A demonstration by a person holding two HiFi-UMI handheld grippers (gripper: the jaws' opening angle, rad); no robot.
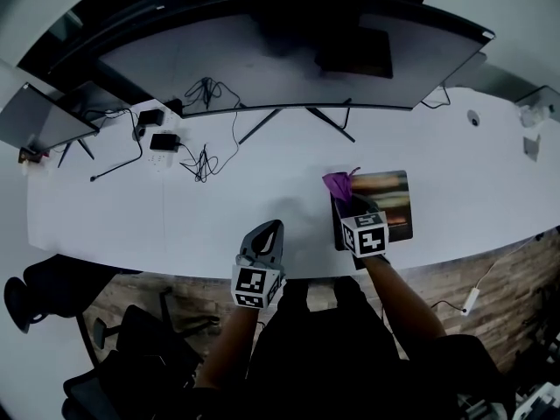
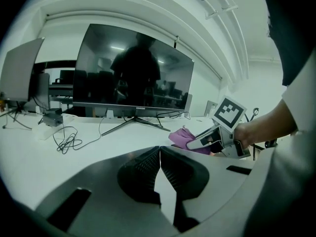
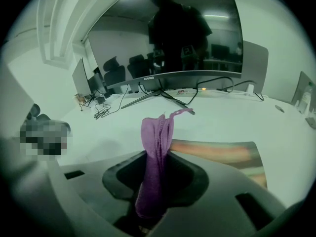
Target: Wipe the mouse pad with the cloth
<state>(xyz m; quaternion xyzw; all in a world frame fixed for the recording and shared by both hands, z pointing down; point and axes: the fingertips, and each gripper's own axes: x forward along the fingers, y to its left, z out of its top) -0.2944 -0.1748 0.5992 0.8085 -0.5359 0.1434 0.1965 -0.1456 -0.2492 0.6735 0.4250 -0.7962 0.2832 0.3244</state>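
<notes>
A mouse pad (image 1: 391,201) with a striped colour print lies on the white desk near its front edge, right of centre. My right gripper (image 1: 346,201) is shut on a purple cloth (image 1: 338,184) at the pad's left edge. From the right gripper view, the cloth (image 3: 155,157) sticks out between the jaws, with the pad (image 3: 222,153) just beyond. My left gripper (image 1: 267,234) hovers at the desk's front edge, left of the pad, jaws shut on nothing. In the left gripper view, the cloth (image 2: 183,138) shows to the right of the left gripper (image 2: 159,162).
A wide curved monitor (image 1: 289,59) stands at the back of the desk (image 1: 157,208) on a splayed stand. Loose cables (image 1: 203,160) and a power adapter (image 1: 164,142) lie at the back left. A second screen (image 1: 39,116) sits far left. Office chairs (image 1: 52,291) stand below the desk edge.
</notes>
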